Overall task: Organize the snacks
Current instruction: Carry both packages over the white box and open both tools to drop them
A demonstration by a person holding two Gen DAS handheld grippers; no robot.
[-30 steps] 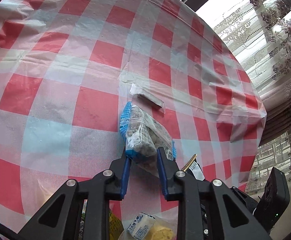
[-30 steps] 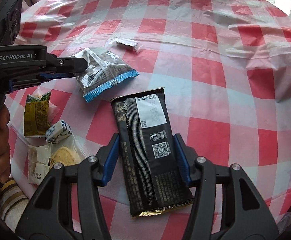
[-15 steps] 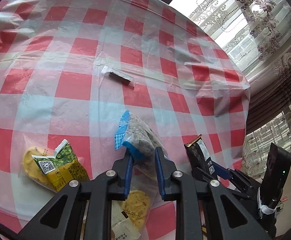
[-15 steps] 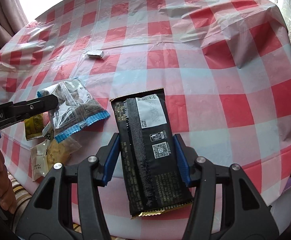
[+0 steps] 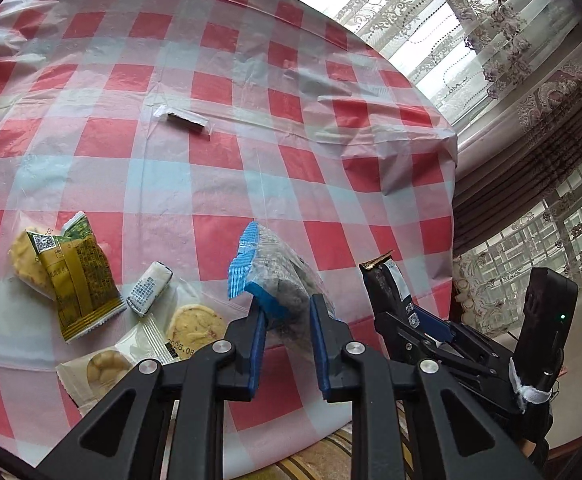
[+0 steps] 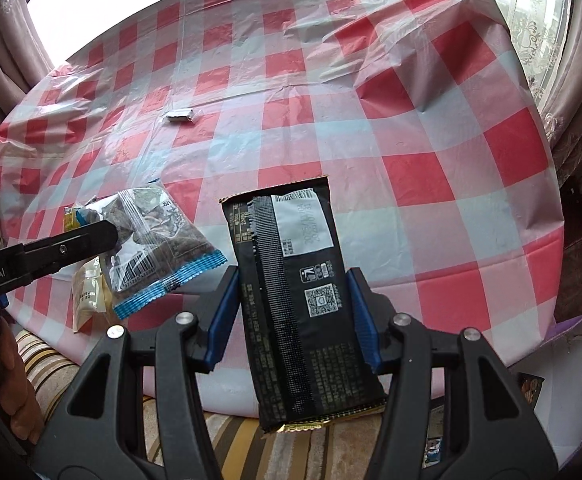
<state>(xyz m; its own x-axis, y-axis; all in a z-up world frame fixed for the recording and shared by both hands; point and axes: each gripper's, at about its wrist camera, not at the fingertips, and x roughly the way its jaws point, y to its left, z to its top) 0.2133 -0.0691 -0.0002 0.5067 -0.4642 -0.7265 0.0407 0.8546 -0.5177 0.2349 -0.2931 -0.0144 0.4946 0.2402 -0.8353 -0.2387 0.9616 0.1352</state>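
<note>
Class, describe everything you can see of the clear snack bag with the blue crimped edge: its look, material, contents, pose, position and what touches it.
The clear snack bag is a crinkly see-through plastic pouch with blue crimped end seals, a barcode and white printed label. Dark lumpy pieces fill it. The left gripper pinches it between its blue pads, holding it tilted in the air above the near edge of the red-and-white checked tablecloth. Nothing else appears to touch it.

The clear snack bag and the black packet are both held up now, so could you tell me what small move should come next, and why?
Probably carry both toward the snack pile near the table edge: the left tool pinches the clear bag, the right tool clamps the black packet.
</note>
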